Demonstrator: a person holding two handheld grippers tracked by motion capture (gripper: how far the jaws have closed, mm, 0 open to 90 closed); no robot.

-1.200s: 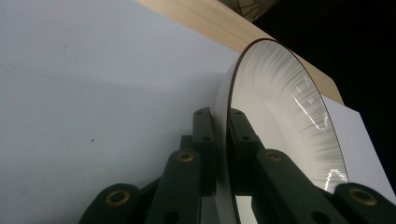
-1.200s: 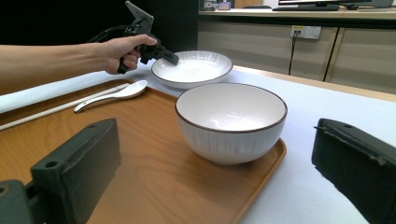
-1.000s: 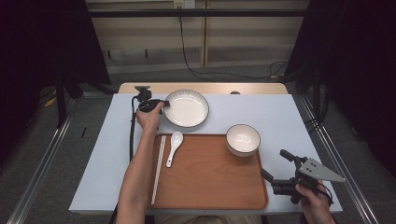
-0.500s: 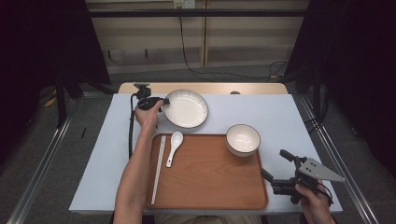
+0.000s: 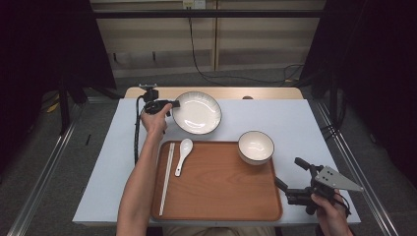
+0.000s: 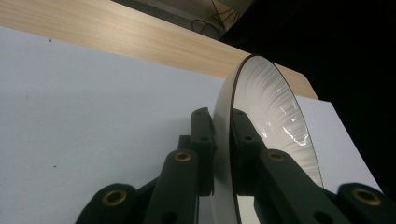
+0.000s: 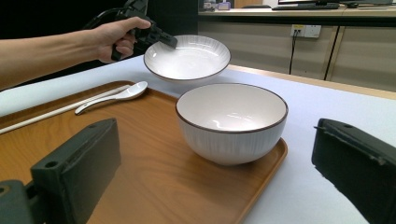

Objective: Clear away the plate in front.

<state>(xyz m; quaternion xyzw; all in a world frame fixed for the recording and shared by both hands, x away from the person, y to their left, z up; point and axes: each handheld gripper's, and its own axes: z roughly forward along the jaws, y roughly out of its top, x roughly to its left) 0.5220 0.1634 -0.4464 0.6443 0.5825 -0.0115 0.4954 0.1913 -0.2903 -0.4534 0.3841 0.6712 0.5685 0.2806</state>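
The tray (image 5: pixel 221 191) holds a bowl (image 5: pixel 255 146), a spoon (image 5: pixel 183 155) and chopsticks (image 5: pixel 167 177). Just beyond it, the left gripper (image 5: pixel 173 103), arm outstretched, clamps the plate (image 5: pixel 196 113) rim. The right gripper (image 5: pixel 290 174) gapes empty beside the tray.
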